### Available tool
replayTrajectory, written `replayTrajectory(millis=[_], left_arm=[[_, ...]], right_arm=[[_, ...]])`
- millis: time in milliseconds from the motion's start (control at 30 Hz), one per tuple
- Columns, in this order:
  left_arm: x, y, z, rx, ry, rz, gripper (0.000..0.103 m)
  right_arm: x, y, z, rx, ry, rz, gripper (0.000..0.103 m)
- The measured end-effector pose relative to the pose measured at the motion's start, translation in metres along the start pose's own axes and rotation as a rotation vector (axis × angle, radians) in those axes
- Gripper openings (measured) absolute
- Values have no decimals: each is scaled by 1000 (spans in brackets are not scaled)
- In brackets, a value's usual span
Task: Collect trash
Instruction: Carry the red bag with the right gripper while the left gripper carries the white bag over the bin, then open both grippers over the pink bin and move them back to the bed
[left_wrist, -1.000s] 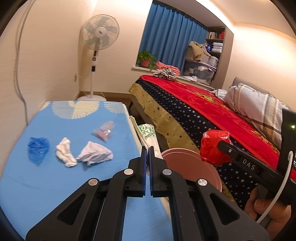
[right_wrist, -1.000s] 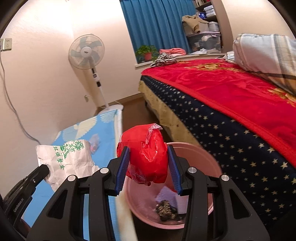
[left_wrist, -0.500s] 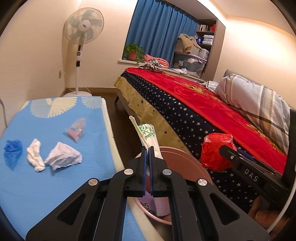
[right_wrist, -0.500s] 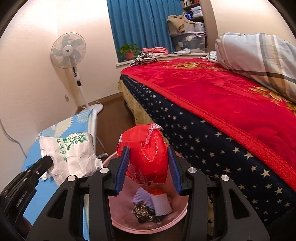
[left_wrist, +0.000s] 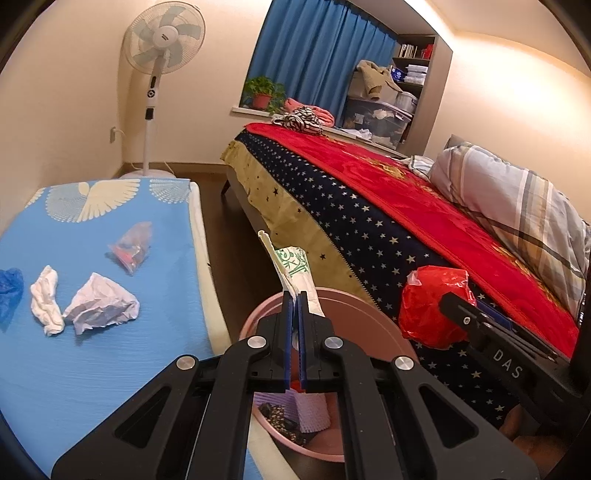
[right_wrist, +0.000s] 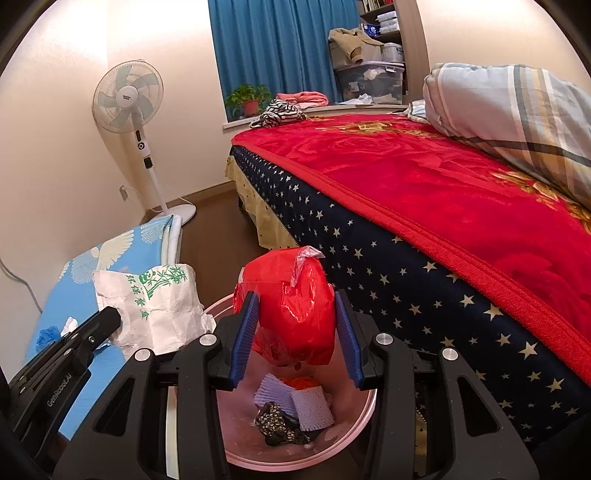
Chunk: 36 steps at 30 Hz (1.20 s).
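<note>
On the blue bird-print mat (left_wrist: 92, 350) at left, four scraps wait: a blue glove (left_wrist: 9, 291), a white tissue wad (left_wrist: 46, 299), a crumpled white paper (left_wrist: 101, 308) and a clear wrapper (left_wrist: 133, 245). My left gripper (left_wrist: 294, 306), pressed together on a flat white paper bag with green print (right_wrist: 155, 306), has swung off the mat to above the round pink plastic basin (right_wrist: 354, 424). My right gripper (right_wrist: 295, 328) pinches a crumpled red plastic bag (right_wrist: 295, 314) over the same basin. Both loads now look ready to drop.

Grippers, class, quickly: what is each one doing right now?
Left gripper: shut on the white paper bag.
Right gripper: shut on the red plastic bag.
</note>
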<state>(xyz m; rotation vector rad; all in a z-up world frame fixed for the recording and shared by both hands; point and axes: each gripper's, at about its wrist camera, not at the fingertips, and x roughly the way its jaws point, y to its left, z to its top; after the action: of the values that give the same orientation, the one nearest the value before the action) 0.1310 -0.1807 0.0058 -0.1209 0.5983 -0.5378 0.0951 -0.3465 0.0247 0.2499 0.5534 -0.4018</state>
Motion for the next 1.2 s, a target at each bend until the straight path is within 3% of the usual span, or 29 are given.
replayTrajectory(millis=[100,200,433,767,1033,1200], left_arm=[[2,-1,0,-4,8,-19,3],[2,0,-1,-13,17,-15,12],[-13,16,-4,-24,-3,30,12],[-51,85,-10,-108,-60,202,12],[-67,139,-19,-200,-97,395,12],[-76,169,-23,-236,-114,506,12]], right_arm=[[-2,1,0,-3,-3,-7,45],[-5,-1,0,3,-12,-23,69],[-8,5,-2,-9,-16,-5,80],[-5,52,-14,-75,-20,142,77],[12,104,-23,-83,13,298,59],[35,142,-34,-91,68,396,57]])
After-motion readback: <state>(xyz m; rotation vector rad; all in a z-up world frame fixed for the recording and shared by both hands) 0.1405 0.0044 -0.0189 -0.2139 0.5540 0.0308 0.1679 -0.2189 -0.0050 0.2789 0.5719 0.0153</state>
